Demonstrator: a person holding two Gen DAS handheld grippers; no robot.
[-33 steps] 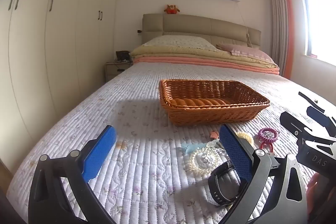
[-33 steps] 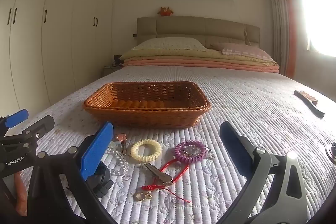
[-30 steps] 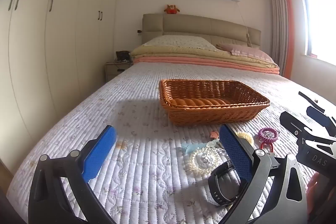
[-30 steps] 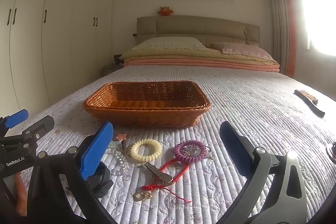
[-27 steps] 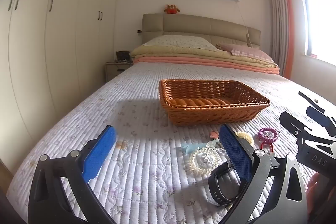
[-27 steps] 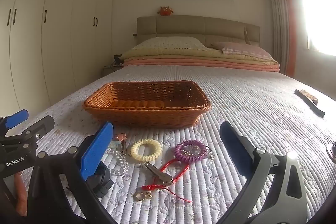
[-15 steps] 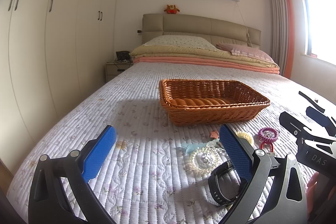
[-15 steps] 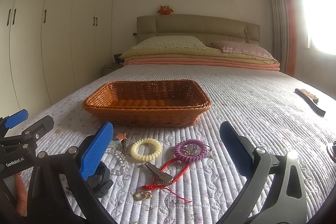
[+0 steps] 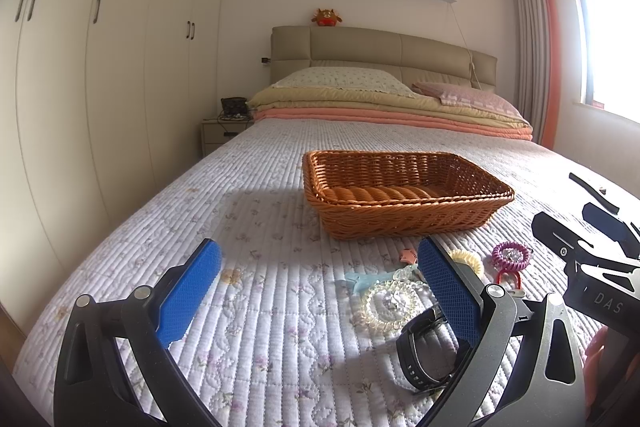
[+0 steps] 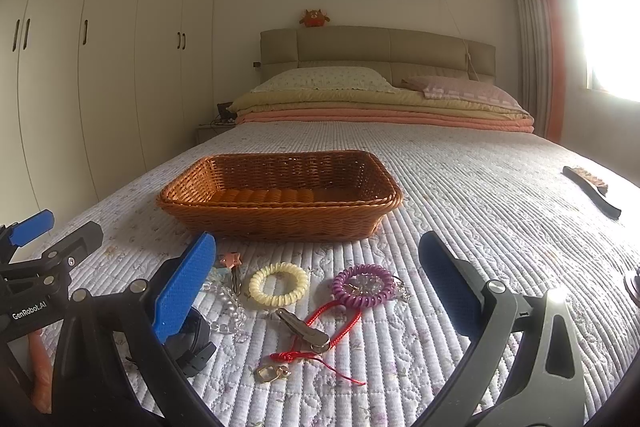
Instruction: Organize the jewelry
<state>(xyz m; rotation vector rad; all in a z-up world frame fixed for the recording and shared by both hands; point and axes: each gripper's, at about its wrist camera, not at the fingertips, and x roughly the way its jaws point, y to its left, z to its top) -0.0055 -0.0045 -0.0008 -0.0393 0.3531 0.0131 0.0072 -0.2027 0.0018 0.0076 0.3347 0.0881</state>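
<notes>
An empty wicker basket (image 9: 404, 217) (image 10: 276, 219) stands on the quilted bed. Jewelry lies in front of it: a yellow spiral band (image 10: 279, 283) (image 9: 468, 259), a purple spiral band (image 10: 362, 285) (image 9: 512, 255), a clear bead bracelet (image 9: 390, 305) (image 10: 226, 301), a red cord with a metal clip (image 10: 320, 331), and a black watch (image 9: 424, 351) (image 10: 192, 343). My left gripper (image 9: 318, 297) is open, hovering left of the pile, its right finger over the watch. My right gripper (image 10: 316, 285) is open, low over the bands.
A black brush (image 10: 592, 191) (image 9: 592, 193) lies on the bed's right side. Folded blankets and pillows (image 9: 384, 107) are stacked at the headboard. White wardrobes (image 9: 100, 67) line the left wall. A nightstand (image 9: 220, 135) stands beside the bed.
</notes>
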